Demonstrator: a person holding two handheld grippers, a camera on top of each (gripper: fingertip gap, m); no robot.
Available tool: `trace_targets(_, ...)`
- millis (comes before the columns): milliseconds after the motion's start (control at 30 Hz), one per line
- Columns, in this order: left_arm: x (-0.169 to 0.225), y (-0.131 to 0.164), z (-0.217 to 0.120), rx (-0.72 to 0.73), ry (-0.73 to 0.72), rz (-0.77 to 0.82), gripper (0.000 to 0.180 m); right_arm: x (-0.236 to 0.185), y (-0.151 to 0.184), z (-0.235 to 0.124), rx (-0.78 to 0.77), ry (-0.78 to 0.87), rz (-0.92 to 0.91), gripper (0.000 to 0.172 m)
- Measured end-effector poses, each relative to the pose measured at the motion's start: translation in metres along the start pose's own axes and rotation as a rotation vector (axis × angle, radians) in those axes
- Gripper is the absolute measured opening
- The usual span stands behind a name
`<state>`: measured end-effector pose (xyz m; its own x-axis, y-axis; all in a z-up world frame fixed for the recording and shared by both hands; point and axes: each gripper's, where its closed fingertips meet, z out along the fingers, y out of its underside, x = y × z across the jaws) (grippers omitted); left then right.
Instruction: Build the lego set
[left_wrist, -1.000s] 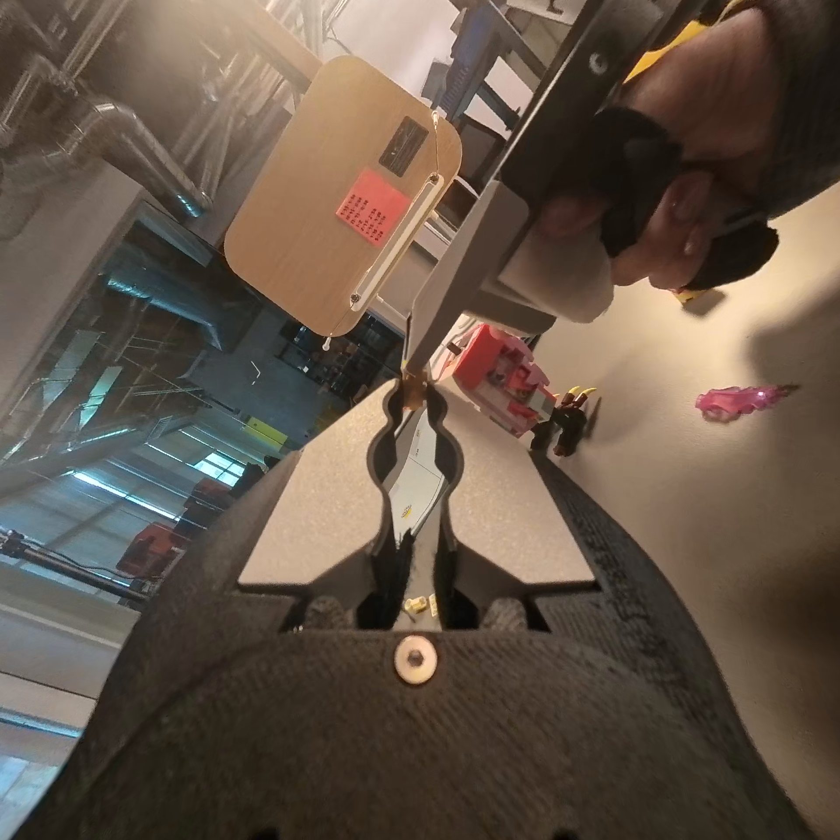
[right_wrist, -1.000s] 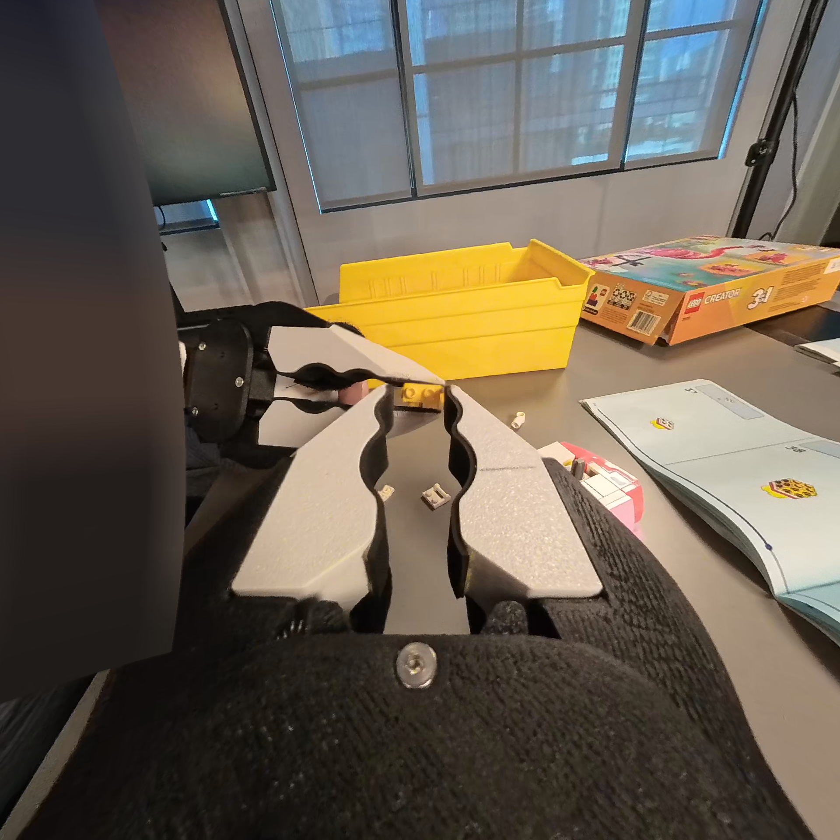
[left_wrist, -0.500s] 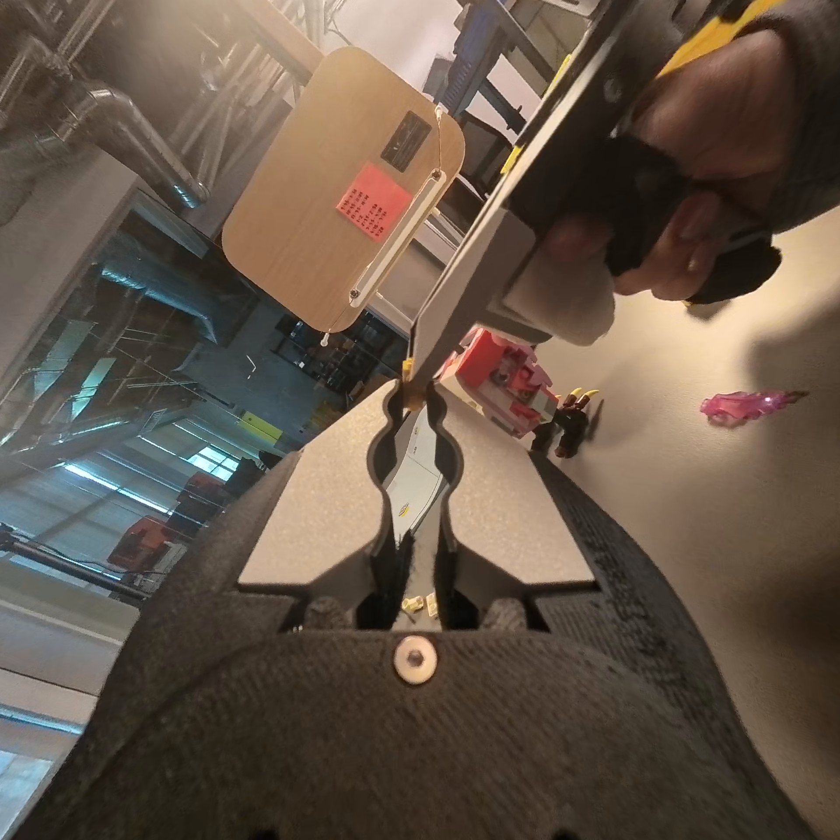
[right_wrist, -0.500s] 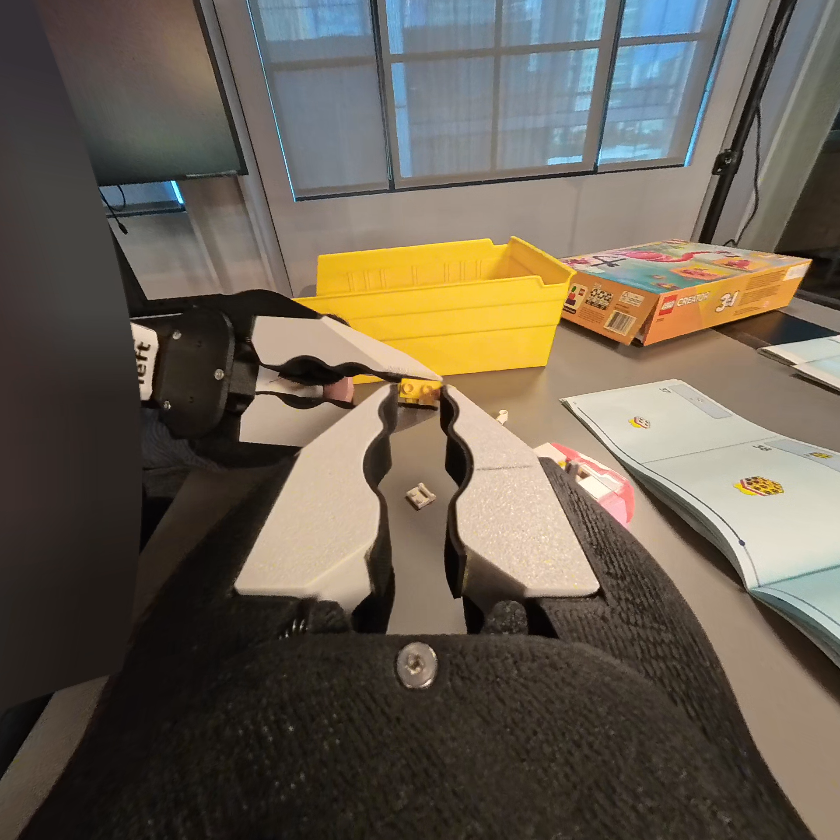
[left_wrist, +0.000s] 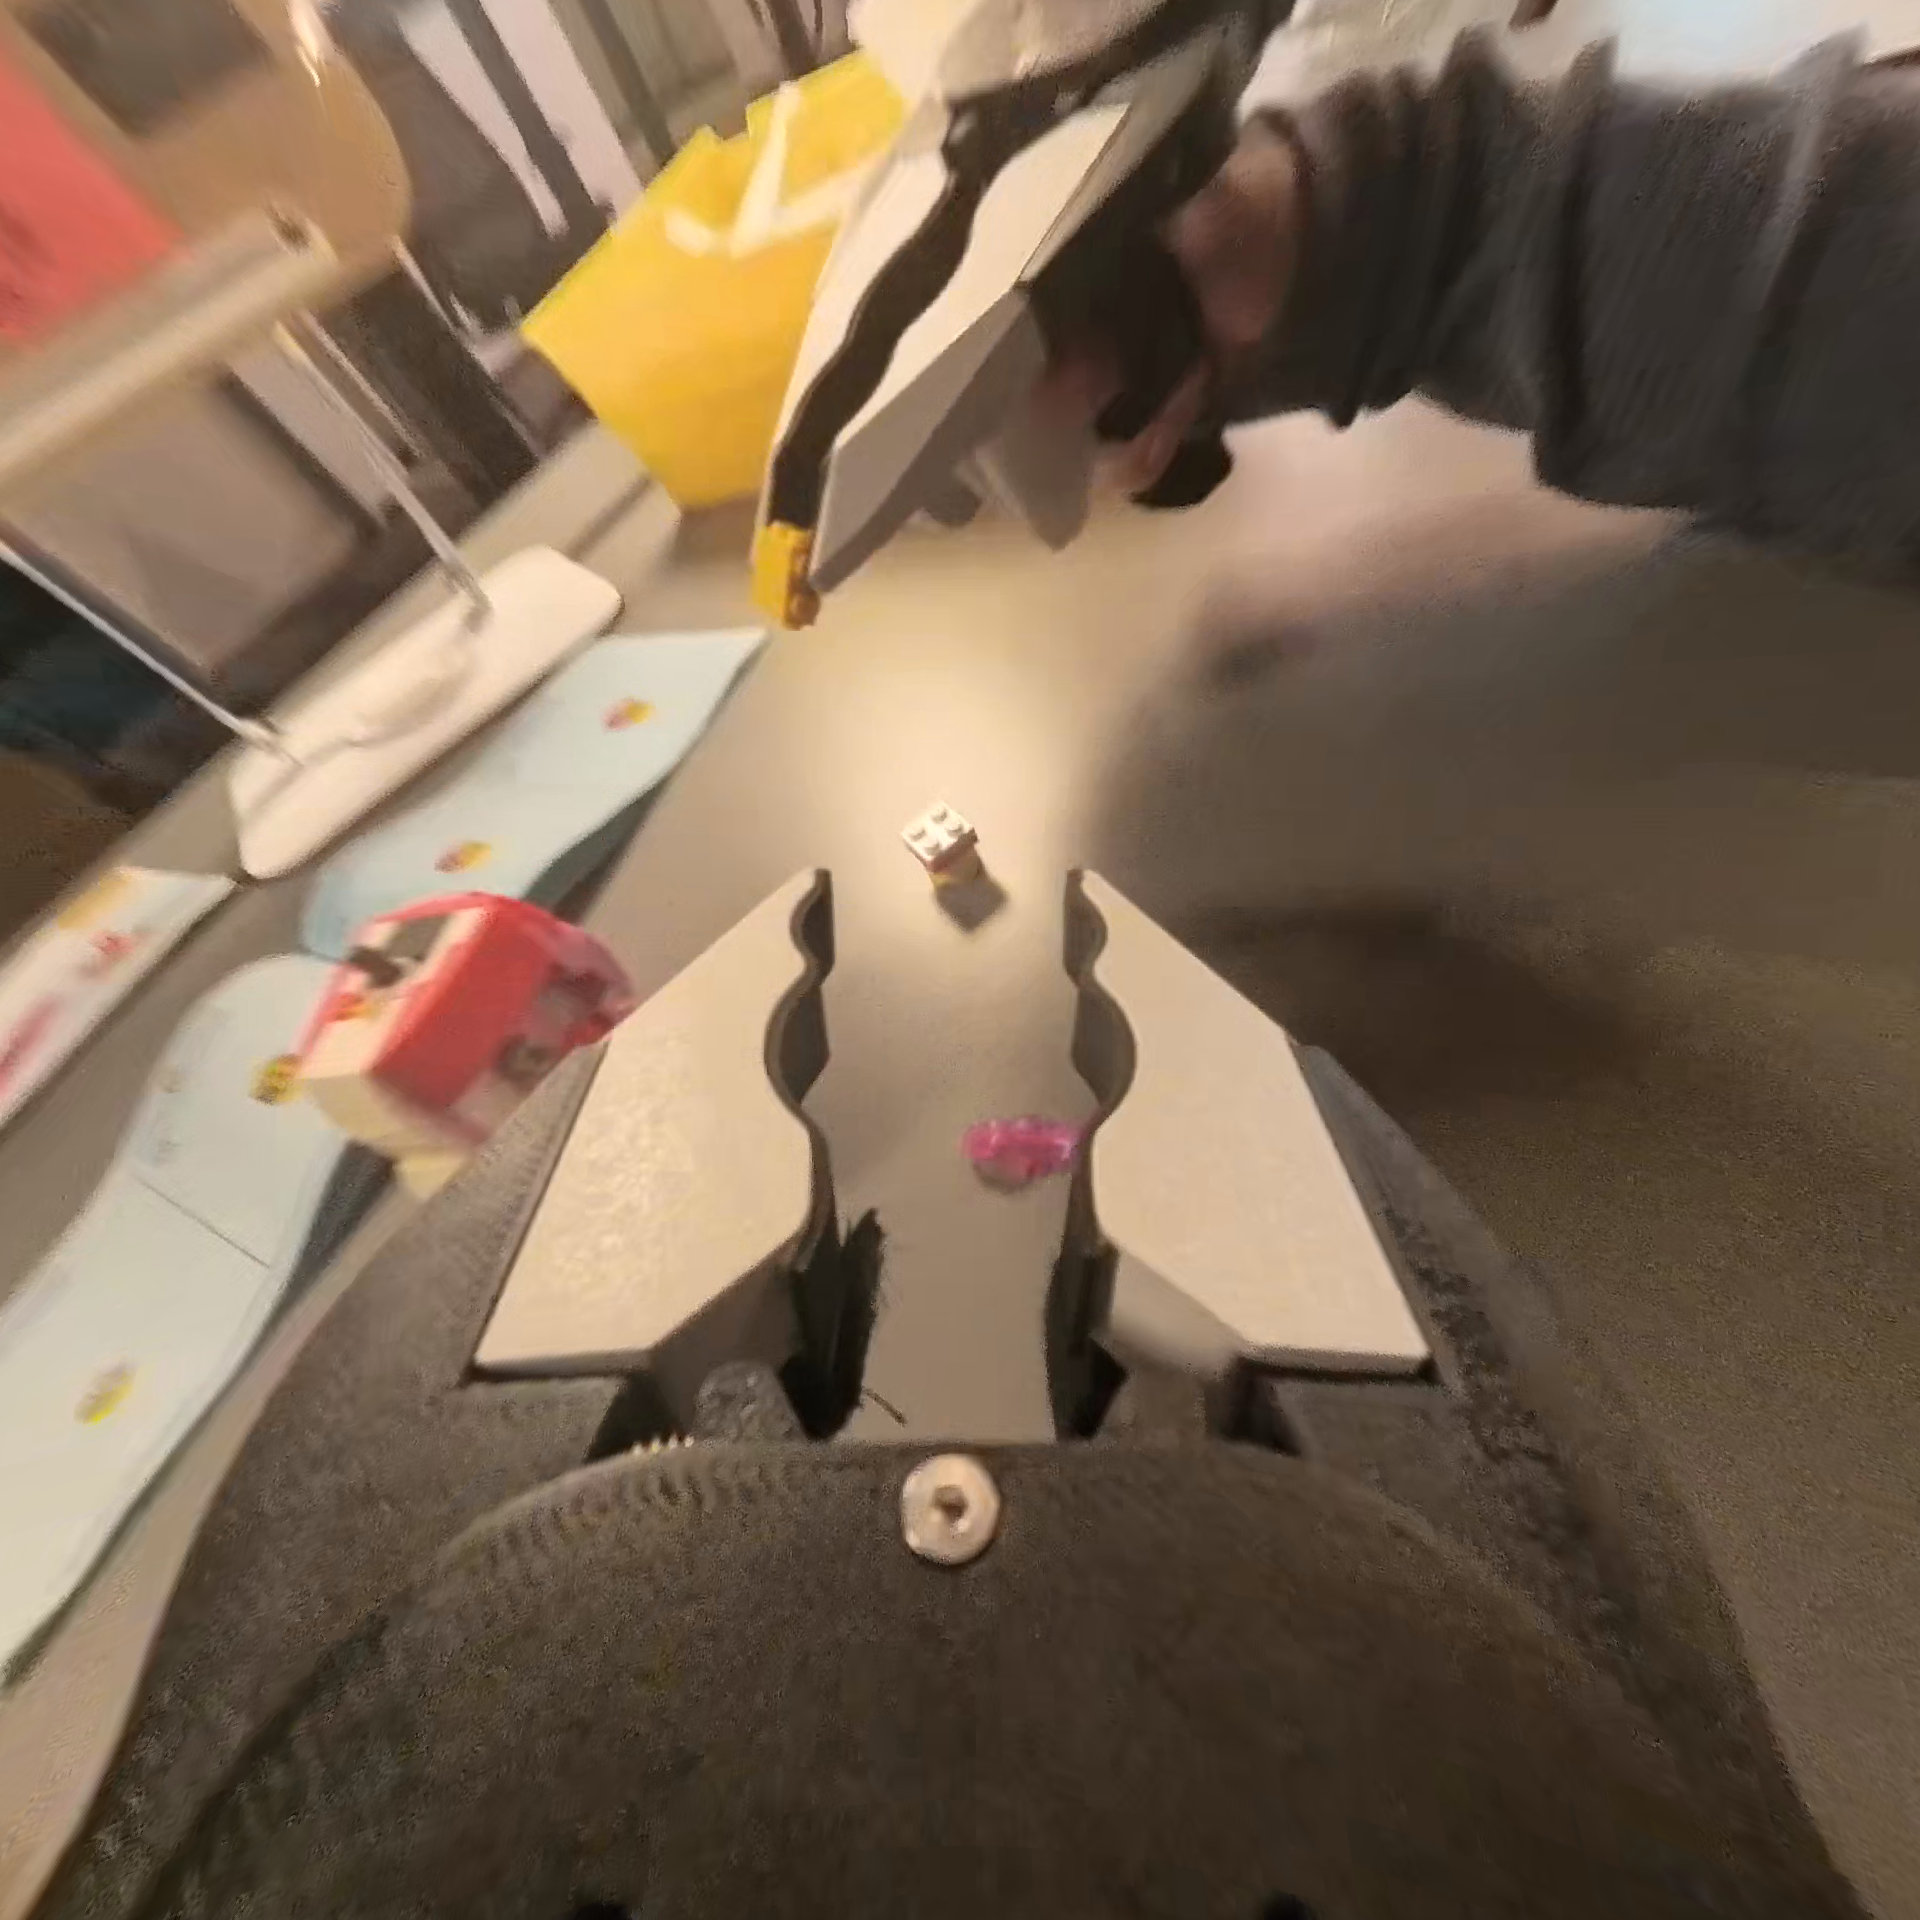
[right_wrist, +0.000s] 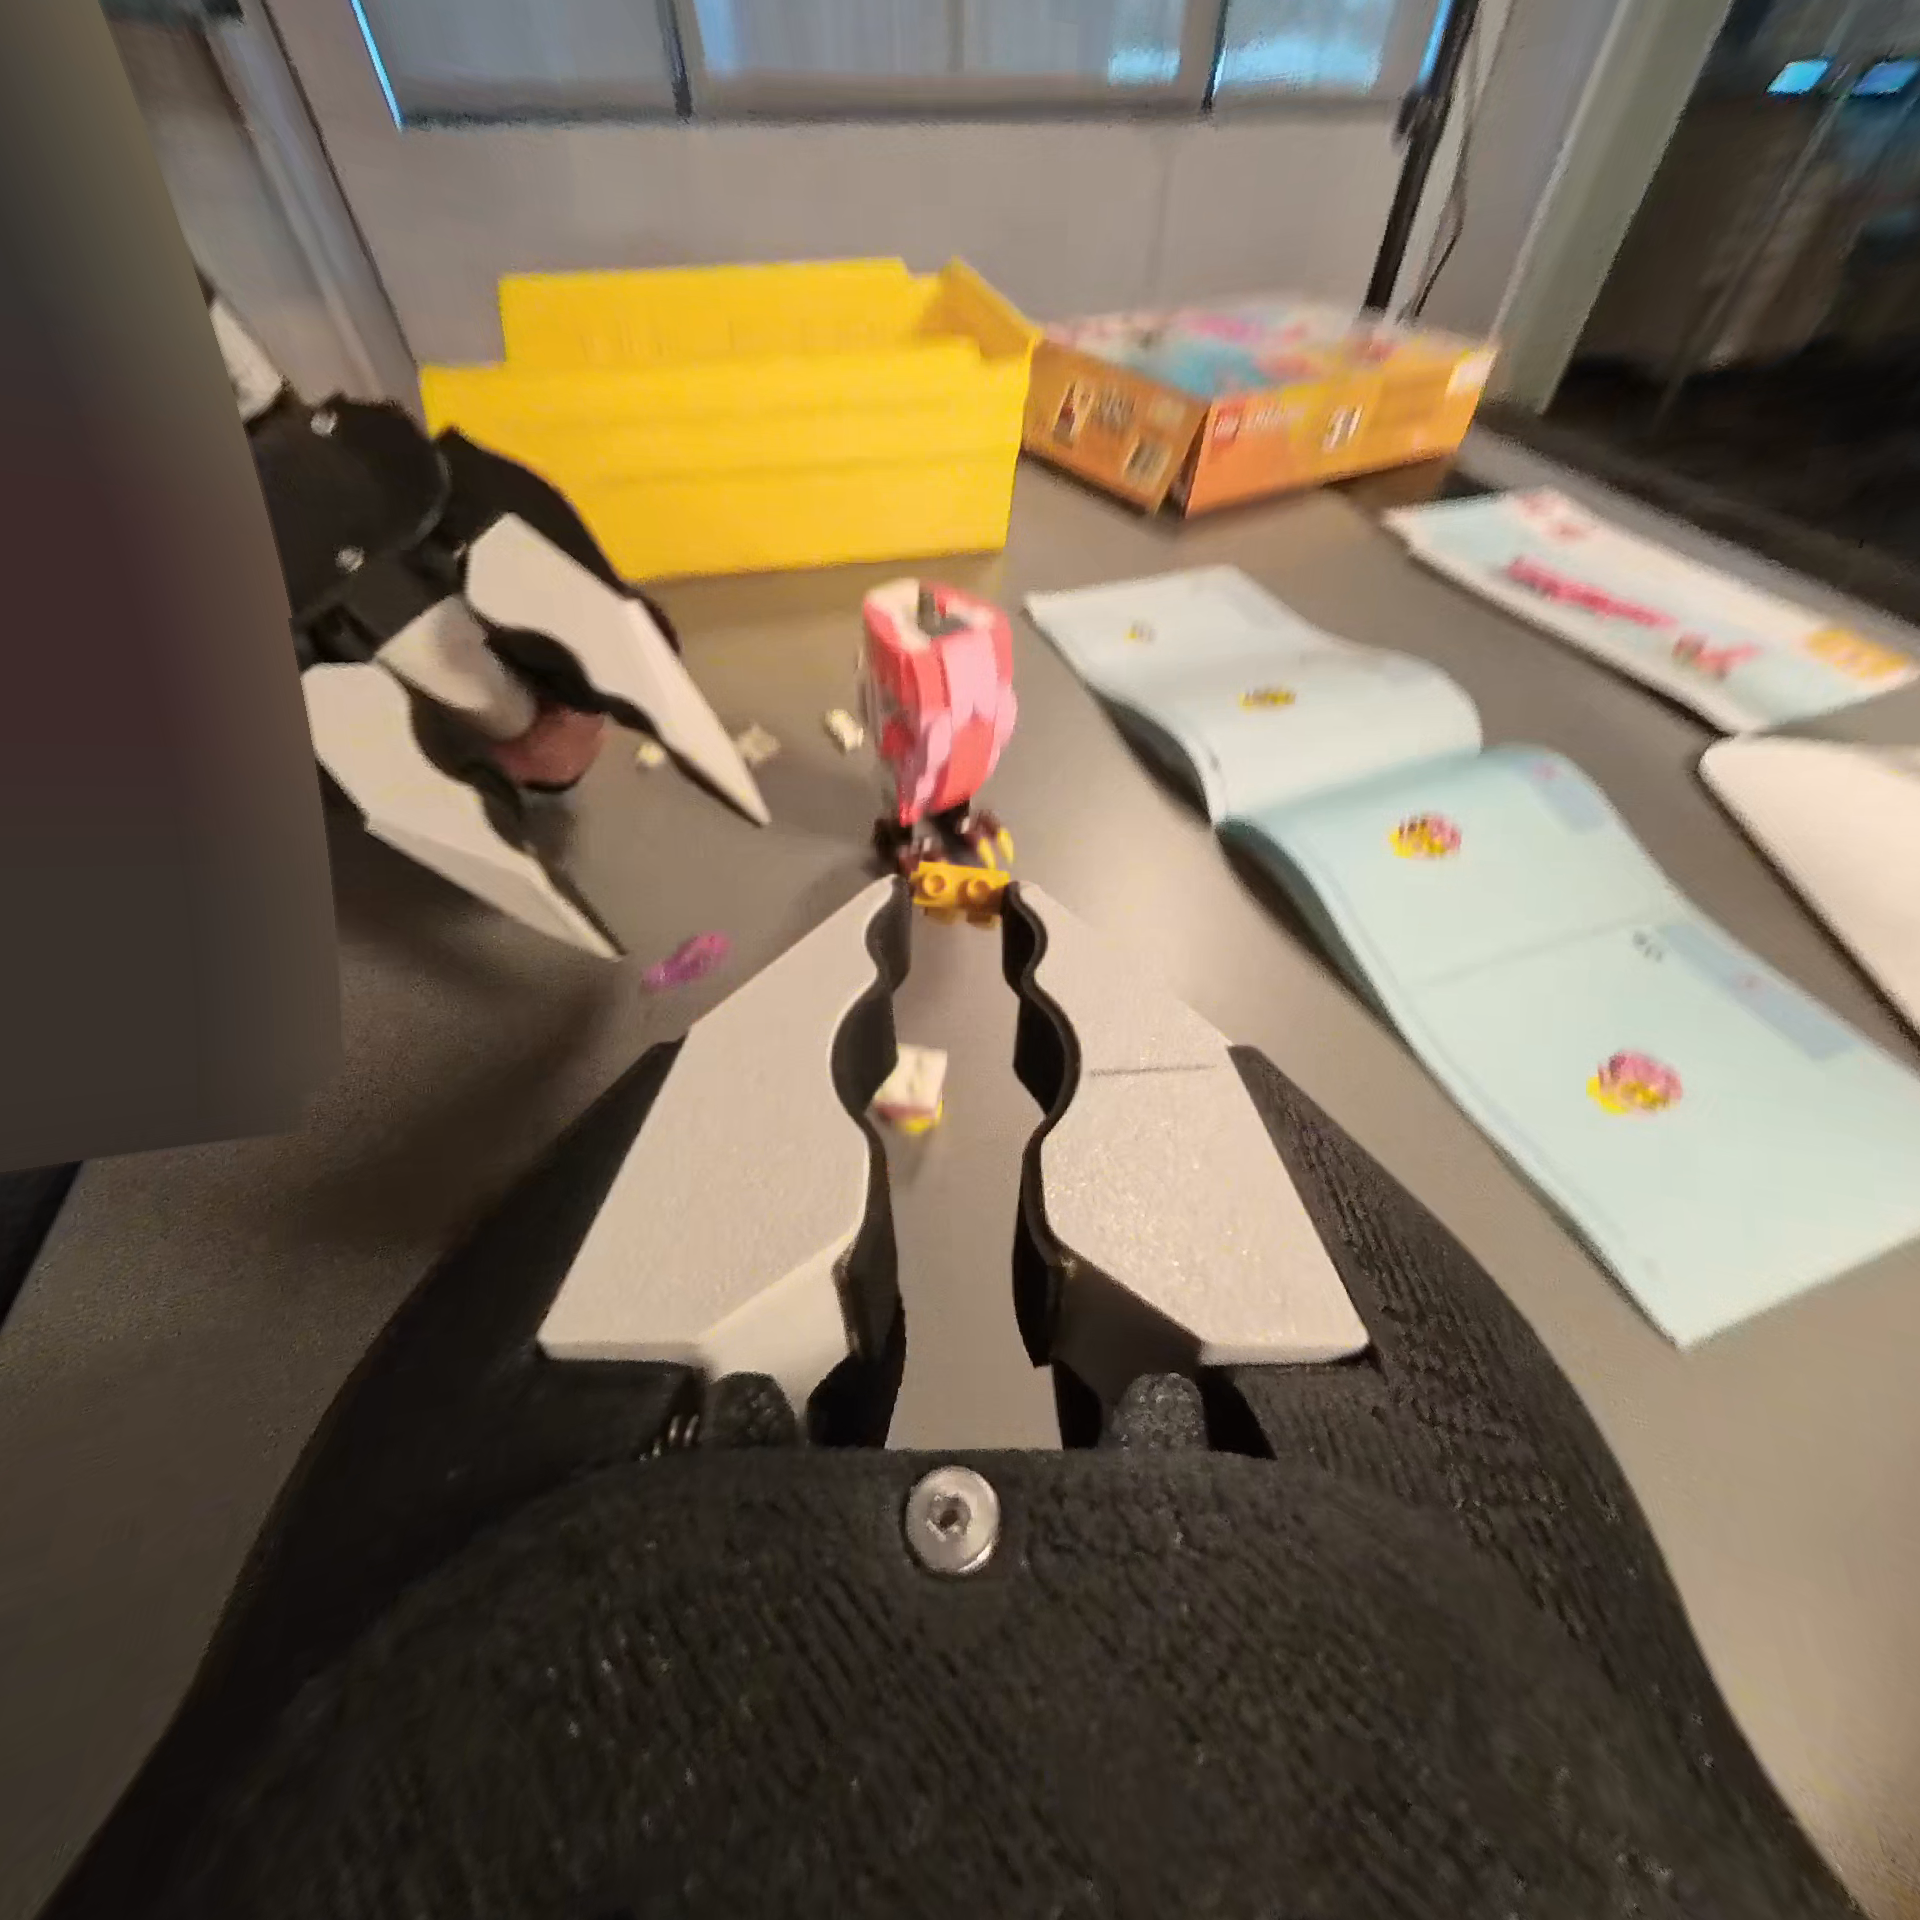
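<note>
My right gripper (right_wrist: 956, 891) is shut on a small yellow brick (right_wrist: 958, 891), pinched at the very fingertips above the table. The left wrist view also shows the yellow brick (left_wrist: 784, 577) at the tip of the right gripper (left_wrist: 805, 561). My left gripper (left_wrist: 948, 883) is open and holds nothing, low over the table. A small white brick on a yellow piece (left_wrist: 943, 844) lies just ahead of its fingertips. A pink translucent piece (left_wrist: 1023, 1148) lies on the table below its fingers. In the right wrist view the left gripper (right_wrist: 686, 883) shows at the left, jaws apart.
A red and pink brick model (right_wrist: 935, 707) stands mid-table with dark clawed feet. Behind are a yellow bin (right_wrist: 727, 426) and an orange box (right_wrist: 1247, 416). Open pale blue booklets (right_wrist: 1455, 883) lie to the right. Small loose pieces (right_wrist: 758, 740) lie near the model. My right fingertips sit around 8 centimetres from my left ones. Between my left fingertips and the pink translucent piece (left_wrist: 1023, 1148) there is roughly 6 centimetres. Seen from the right wrist view (right_wrist: 678, 955) as well.
My left gripper opened, drew away from the yellow brick and swung down toward the table. My right gripper stays shut on the yellow brick and has tilted down toward the model.
</note>
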<state>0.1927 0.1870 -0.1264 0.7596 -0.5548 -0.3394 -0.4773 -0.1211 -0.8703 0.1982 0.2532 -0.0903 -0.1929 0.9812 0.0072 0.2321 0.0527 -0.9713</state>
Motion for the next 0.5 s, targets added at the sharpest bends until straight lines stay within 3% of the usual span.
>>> trace_targets(167, 0.009, 0.018, 0.039, -0.192, 0.08, -0.147, 0.044, -0.003, 0.033, -0.008, -0.146, -0.067, 0.054, 0.016)
trace_targets(267, 0.011, 0.023, 0.053, -0.251, 0.122, -0.176, 0.056, -0.007, 0.042, -0.008, -0.2, -0.092, 0.063, 0.016)
trace_targets(500, 0.012, 0.017, 0.074, -0.294, 0.216, -0.111, 0.064, -0.006, 0.053, -0.014, -0.253, -0.084, 0.079, 0.016)
